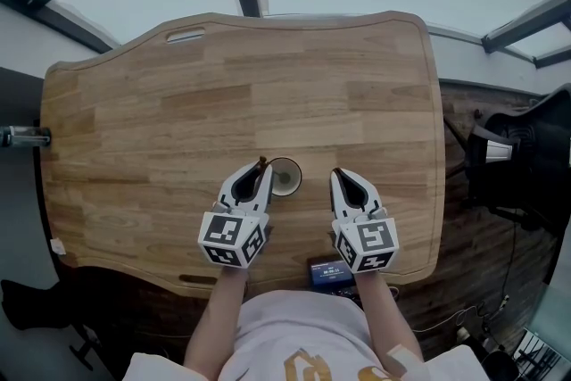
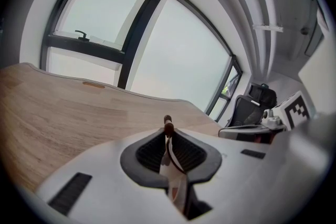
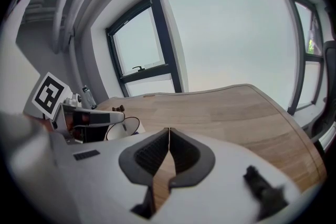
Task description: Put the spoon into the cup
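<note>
A small white cup (image 1: 285,178) stands on the wooden table (image 1: 178,103), near its front edge. My left gripper (image 1: 260,169) sits just left of the cup, shut on a thin spoon (image 2: 169,140). The spoon's brown end (image 1: 261,162) sticks out past the jaw tips, beside the cup's rim. In the left gripper view the spoon's shaft runs up between the ribbed pads (image 2: 152,152). My right gripper (image 1: 340,177) rests to the right of the cup, shut with nothing in it. The right gripper view shows the cup (image 3: 124,128) at the left, and the left gripper (image 3: 119,115) next to it.
A small dark device (image 1: 328,271) lies at the table's front edge between my arms. A black chair (image 1: 526,158) stands off the table's right side. The table has a slot handle (image 1: 186,36) at its far left, with windows beyond.
</note>
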{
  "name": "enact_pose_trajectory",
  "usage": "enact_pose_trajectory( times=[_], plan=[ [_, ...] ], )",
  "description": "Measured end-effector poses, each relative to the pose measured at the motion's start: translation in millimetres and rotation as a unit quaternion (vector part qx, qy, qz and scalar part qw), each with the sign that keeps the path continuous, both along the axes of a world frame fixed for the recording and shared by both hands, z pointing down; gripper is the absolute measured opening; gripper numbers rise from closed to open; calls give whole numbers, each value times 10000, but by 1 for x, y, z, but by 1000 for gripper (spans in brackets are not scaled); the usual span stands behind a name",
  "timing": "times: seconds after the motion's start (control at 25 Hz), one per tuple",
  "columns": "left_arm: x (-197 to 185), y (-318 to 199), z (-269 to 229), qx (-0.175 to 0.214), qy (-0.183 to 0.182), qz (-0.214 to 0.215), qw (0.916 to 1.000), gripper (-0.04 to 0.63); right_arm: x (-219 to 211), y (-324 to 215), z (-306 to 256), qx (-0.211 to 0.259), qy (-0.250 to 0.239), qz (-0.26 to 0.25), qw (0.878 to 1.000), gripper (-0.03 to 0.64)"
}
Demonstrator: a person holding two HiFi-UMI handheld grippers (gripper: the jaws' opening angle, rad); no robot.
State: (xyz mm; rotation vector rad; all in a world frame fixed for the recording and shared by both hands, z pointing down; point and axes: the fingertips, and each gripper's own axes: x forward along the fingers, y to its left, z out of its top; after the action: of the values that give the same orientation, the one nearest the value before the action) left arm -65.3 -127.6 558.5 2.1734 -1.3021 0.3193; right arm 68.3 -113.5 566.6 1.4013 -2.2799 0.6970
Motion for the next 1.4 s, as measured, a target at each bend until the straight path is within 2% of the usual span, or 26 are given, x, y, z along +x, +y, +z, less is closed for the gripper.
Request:
enact_pose_trajectory(
  times=[0.52,0.8,1.08,1.2,1.32,1.4],
  plan=[
    [-3,5,-1,97,43,-227,9997,46,-1,7,-15,142,-162,-27,9998,32],
    [-4,9,-9,238,-97,-222,9994,116,-5,16,-34,291,-166,-49,9994,32],
    [-13,24,-26,412,-159,-243,9987,121,-14,27,-57,551,-89,-110,9984,32],
    [-19,33,-40,600,-187,-298,9976,109,-20,34,-68,685,-10,-127,9976,32],
    [-25,40,-51,639,-224,-329,9972,43,-29,38,-82,826,-5,-141,9965,32],
    [-27,43,-56,594,-263,-304,9974,23,-37,40,-90,952,53,-172,9953,32]
  ],
)
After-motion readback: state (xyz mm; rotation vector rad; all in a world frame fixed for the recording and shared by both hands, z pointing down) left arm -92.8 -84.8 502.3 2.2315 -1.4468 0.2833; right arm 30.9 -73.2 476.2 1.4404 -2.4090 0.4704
